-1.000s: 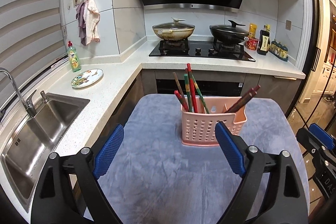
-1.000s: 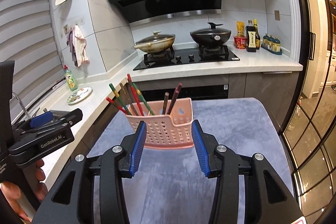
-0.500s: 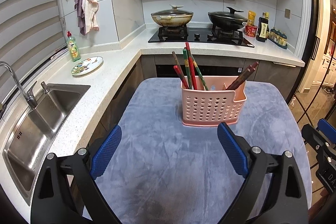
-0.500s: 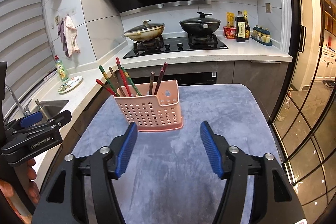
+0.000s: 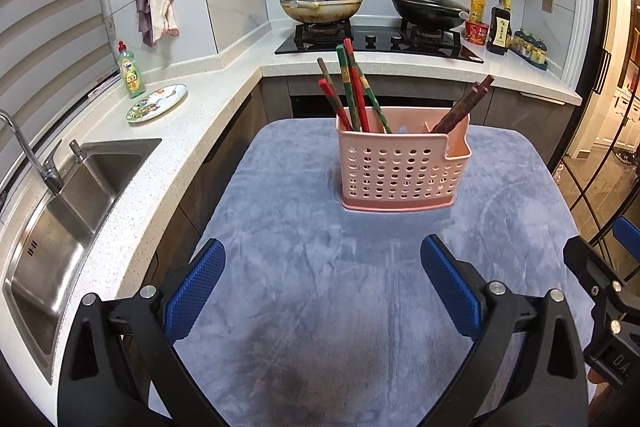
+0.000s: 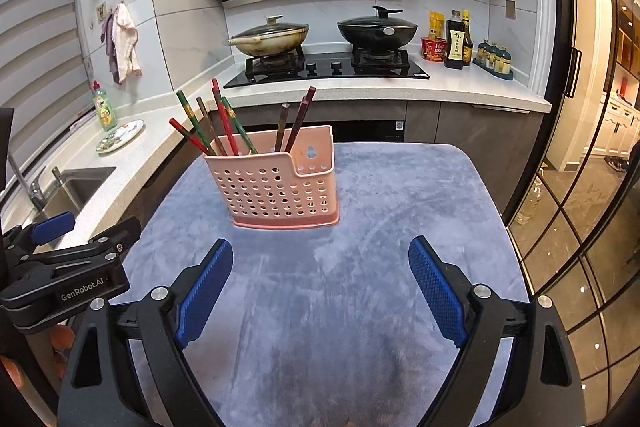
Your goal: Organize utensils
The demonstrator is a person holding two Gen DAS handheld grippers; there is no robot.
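A pink perforated utensil basket [image 5: 402, 175] [image 6: 276, 187] stands upright on the blue-grey cloth. Red and green chopsticks [image 5: 352, 87] [image 6: 208, 123] lean in its left compartment, dark brown ones [image 5: 464, 105] [image 6: 298, 119] in the right one. My left gripper [image 5: 322, 281] hovers over the cloth, short of the basket, jaws still opening, nothing between them. My right gripper [image 6: 320, 279] is likewise short of the basket, its jaws opening wide and empty. Each gripper shows at the edge of the other's view.
The cloth-covered table [image 5: 320, 307] ends at a white counter with a steel sink [image 5: 60, 211], a patterned plate [image 5: 157, 103] and a green soap bottle [image 5: 131, 71] on the left. Two lidded pans [image 6: 272, 39] sit on the hob behind. Glass doors stand at right.
Both grippers sank and tilted down, away from the basket, which now stands farther ahead. The right jaws spread from narrow to wide; the left jaws widened slightly.
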